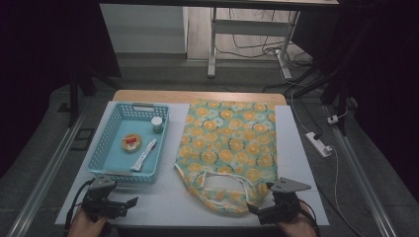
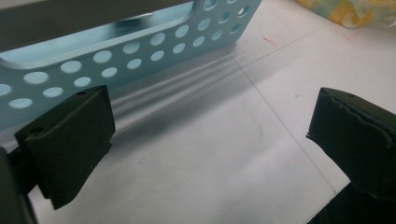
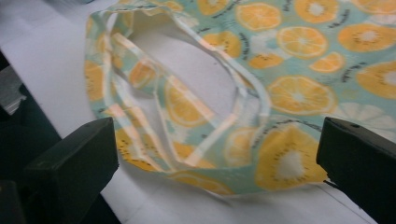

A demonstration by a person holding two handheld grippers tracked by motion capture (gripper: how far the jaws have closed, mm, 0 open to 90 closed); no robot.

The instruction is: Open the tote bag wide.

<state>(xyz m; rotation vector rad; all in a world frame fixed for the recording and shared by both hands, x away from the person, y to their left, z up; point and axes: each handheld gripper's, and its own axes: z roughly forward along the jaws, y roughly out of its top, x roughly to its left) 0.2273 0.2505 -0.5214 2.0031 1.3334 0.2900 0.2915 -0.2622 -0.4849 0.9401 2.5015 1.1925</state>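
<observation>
On the worktop (image 1: 296,148), a basket (image 1: 109,148) lies left and a tote bag (image 1: 227,143) right, handles (image 1: 217,183) nearest. In the basket: a jar (image 1: 157,124) far, a round tin (image 1: 131,142) left of a sachet (image 1: 144,155).

The right gripper (image 3: 217,163) has its jaws wide apart over the bag (image 3: 299,88), near its handles (image 3: 187,100), on the table (image 3: 42,56).

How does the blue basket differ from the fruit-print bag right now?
The blue basket is rigid, perforated plastic with upright walls; the fruit-print bag is soft cloth lying flat. The basket holds a small jar, a round tin and a white packet; the bag looks flat and empty. Both rest on the white table, each nearest one gripper.
</observation>
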